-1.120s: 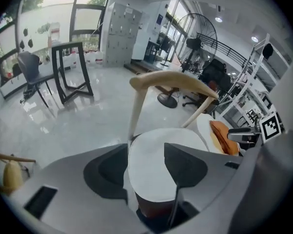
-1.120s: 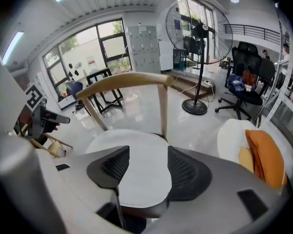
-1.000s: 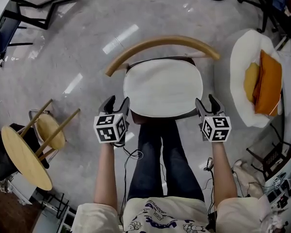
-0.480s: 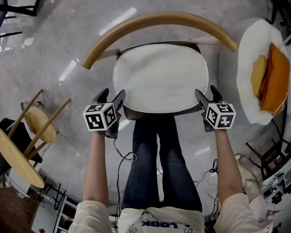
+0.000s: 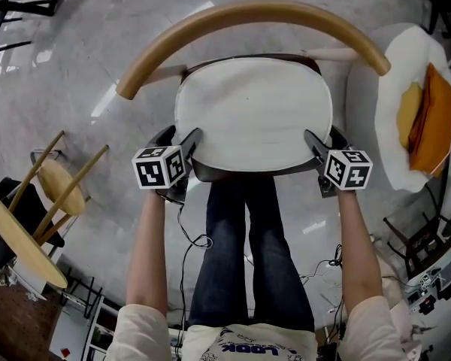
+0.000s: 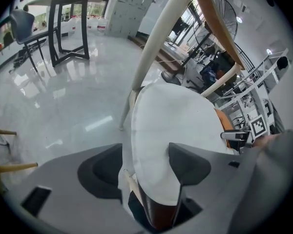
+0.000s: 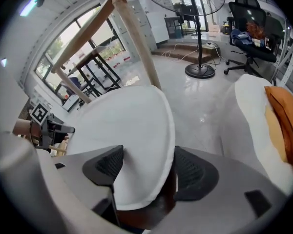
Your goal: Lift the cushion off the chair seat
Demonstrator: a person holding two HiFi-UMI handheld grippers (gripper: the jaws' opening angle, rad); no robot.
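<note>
A white oval cushion (image 5: 252, 111) lies on the dark seat (image 5: 233, 173) of a chair with a curved wooden backrest (image 5: 248, 13). My left gripper (image 5: 179, 140) is open at the cushion's front left edge. In the left gripper view the cushion (image 6: 171, 116) rim runs between the wide jaws of the left gripper (image 6: 146, 165), one pad over its top and one outside. My right gripper (image 5: 325, 138) is open at the front right edge. In the right gripper view the right gripper (image 7: 146, 169) straddles the cushion (image 7: 122, 130) rim the same way.
A white armchair (image 5: 391, 89) holding orange cushions (image 5: 425, 119) stands close on the right. Tipped wooden stools (image 5: 37, 224) lie at the left. The person's legs (image 5: 240, 232) are just in front of the seat. A floor fan (image 7: 200, 67) and an office chair (image 7: 254, 38) stand beyond.
Both grippers have come down and slid in around the cushion's front corners. Their jaws have spread wider. The cushion has not moved.
</note>
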